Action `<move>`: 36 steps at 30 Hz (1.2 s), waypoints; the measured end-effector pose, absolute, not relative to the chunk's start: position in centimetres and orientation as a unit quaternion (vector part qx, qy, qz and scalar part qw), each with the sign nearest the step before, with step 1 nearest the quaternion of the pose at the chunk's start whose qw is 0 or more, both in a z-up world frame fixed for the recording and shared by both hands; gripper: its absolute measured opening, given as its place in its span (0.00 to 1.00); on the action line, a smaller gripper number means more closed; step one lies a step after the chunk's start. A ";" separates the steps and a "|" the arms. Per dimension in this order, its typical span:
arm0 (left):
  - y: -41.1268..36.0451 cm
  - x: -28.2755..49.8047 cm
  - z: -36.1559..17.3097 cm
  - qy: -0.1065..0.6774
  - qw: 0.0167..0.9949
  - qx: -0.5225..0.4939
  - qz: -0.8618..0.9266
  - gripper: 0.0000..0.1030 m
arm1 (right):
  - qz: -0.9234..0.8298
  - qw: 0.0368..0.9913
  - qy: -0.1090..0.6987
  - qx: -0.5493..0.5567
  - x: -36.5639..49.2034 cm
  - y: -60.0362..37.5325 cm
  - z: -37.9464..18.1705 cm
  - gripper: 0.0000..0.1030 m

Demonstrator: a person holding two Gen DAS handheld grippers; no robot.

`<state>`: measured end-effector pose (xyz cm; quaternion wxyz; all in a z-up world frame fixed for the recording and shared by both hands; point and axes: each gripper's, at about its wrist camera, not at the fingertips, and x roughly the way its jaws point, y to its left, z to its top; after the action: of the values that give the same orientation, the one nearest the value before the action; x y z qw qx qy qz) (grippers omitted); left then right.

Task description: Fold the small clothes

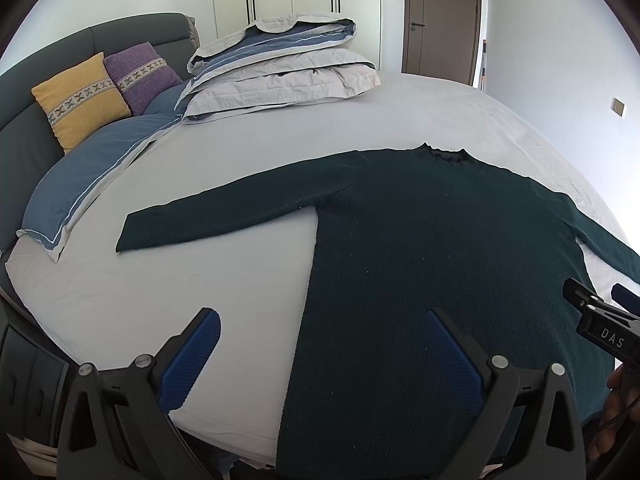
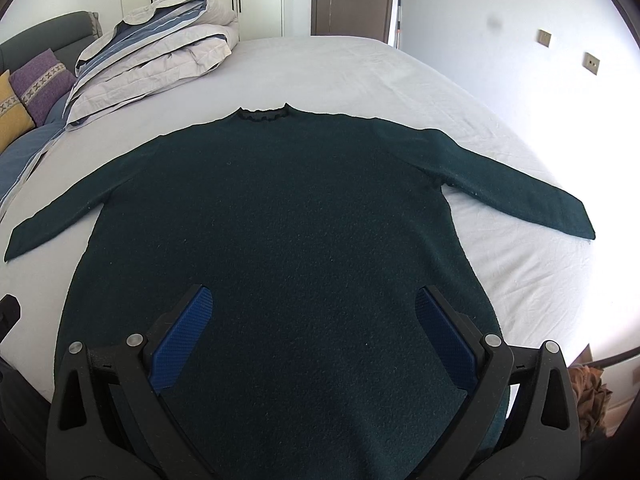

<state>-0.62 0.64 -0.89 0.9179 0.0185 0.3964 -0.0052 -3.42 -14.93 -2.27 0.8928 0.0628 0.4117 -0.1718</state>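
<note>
A dark green long-sleeved sweater [image 1: 440, 240] [image 2: 280, 220] lies flat on the white bed sheet [image 1: 224, 160], collar away from me and both sleeves spread out to the sides. My left gripper [image 1: 324, 336] is open above the sweater's near left edge, one blue pad over bare sheet, the other over the fabric. My right gripper [image 2: 314, 312] is open over the lower middle of the sweater, holding nothing. In the left wrist view the right gripper [image 1: 600, 308] shows at the right edge, with a hand [image 1: 620, 400] below it.
A folded grey and blue duvet [image 1: 280, 68] lies at the far left of the bed. Yellow [image 1: 80, 100] and purple [image 1: 140, 76] cushions lean on the dark headboard. A blue pillow [image 1: 92, 176] lies near the left sleeve. A brown door [image 1: 444, 16] and white wardrobes stand behind.
</note>
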 end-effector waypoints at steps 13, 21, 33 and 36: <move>0.6 -1.1 -1.5 0.397 0.918 0.018 -0.006 1.00 | -0.172 0.892 0.413 0.062 -3.5 -14.8 -2.4 1.00; 0.6 -1.1 -1.4 0.398 0.917 0.018 -0.006 1.00 | -0.171 0.892 0.415 0.062 -3.7 -14.5 -2.7 1.00; 0.6 -1.0 -1.4 0.398 0.917 0.018 -0.006 1.00 | -0.169 0.890 0.419 0.060 -3.4 -14.5 -2.8 1.00; 0.6 -1.0 -1.4 0.398 0.917 0.018 -0.006 1.00 | -0.169 0.890 0.419 0.060 -3.4 -14.5 -2.8 1.00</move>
<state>-1.03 0.64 -1.39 0.9172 0.0181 0.3980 -0.0060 -3.37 -14.47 -2.79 0.8899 0.0604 0.4192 -0.1692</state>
